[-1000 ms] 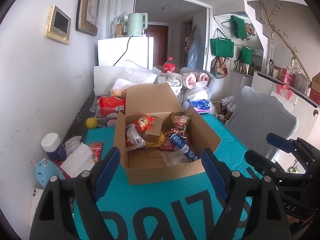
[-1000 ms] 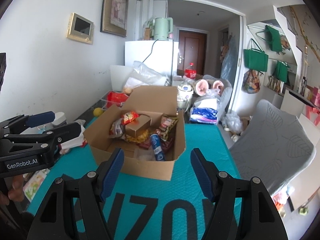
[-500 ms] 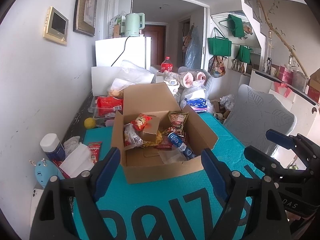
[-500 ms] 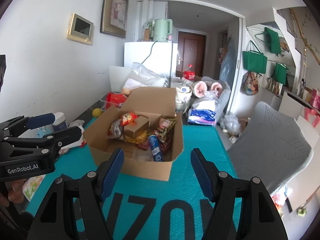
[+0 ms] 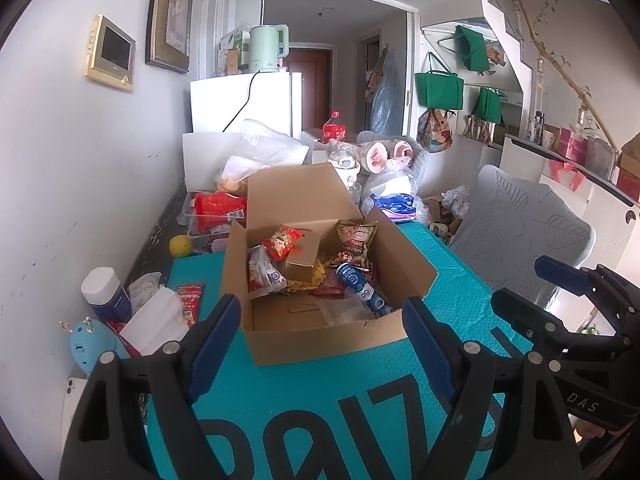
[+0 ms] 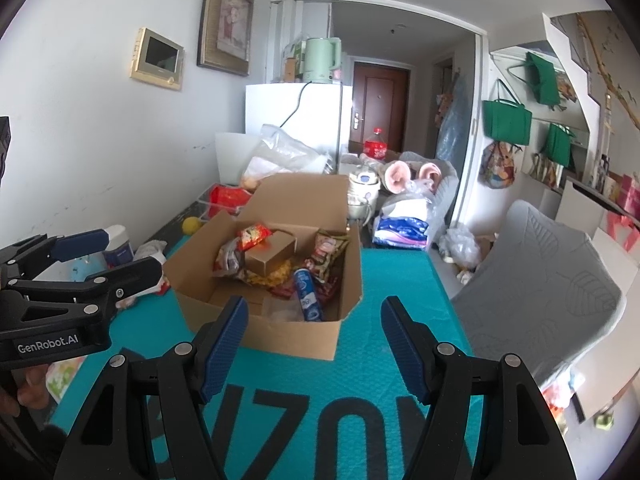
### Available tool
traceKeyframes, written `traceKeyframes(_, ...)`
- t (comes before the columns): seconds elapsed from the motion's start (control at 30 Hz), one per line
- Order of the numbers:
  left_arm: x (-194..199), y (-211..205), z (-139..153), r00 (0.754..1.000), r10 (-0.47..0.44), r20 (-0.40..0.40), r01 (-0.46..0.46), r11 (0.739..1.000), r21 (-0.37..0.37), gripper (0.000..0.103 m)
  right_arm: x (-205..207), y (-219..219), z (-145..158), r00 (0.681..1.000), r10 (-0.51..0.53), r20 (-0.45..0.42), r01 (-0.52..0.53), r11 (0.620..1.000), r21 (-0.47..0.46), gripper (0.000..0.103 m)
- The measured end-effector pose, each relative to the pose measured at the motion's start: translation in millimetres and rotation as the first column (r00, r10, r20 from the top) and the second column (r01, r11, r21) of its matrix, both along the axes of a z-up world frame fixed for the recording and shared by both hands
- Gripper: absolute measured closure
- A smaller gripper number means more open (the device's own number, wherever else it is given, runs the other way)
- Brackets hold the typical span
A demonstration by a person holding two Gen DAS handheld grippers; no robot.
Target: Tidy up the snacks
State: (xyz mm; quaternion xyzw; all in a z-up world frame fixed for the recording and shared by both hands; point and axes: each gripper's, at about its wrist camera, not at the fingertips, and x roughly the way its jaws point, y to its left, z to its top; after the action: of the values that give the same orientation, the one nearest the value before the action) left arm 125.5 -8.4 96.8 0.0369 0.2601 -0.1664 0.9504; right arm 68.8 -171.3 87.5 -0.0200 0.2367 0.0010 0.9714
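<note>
An open cardboard box (image 5: pixel 320 334) stands on the teal mat (image 5: pixel 320 408). Inside lie a red snack packet (image 5: pixel 282 240), a small brown carton (image 5: pixel 304 260), a brown snack bag (image 5: pixel 356 238) and a blue tube (image 5: pixel 360 286). My left gripper (image 5: pixel 322 318) is open in front of the box's near wall, holding nothing. My right gripper (image 6: pixel 315 308) is open too, just short of the same box (image 6: pixel 288 334), a little to its right. Each gripper shows in the other's view: the right one (image 5: pixel 522 280), the left one (image 6: pixel 126 252).
Left of the box lie a white-capped jar (image 5: pixel 106 296), tissues (image 5: pixel 156 324), a red packet (image 5: pixel 190 300) and a yellow ball (image 5: pixel 180 245). A clear tray of red bags (image 5: pixel 216 208) sits behind. A grey chair (image 5: pixel 520 232) stands at the right, the wall at the left.
</note>
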Motion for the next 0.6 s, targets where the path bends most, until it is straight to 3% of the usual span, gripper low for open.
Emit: traceKeyframes(0.6, 4.6, -3.4, -5.0, 1.0, 0.008, -0.03, -0.007, 1.0, 0.025, 0.02, 7.6, -3.8, -5.6, 1.0, -0.01, -0.023, 0.01, 1.0, 0.009, 0.033)
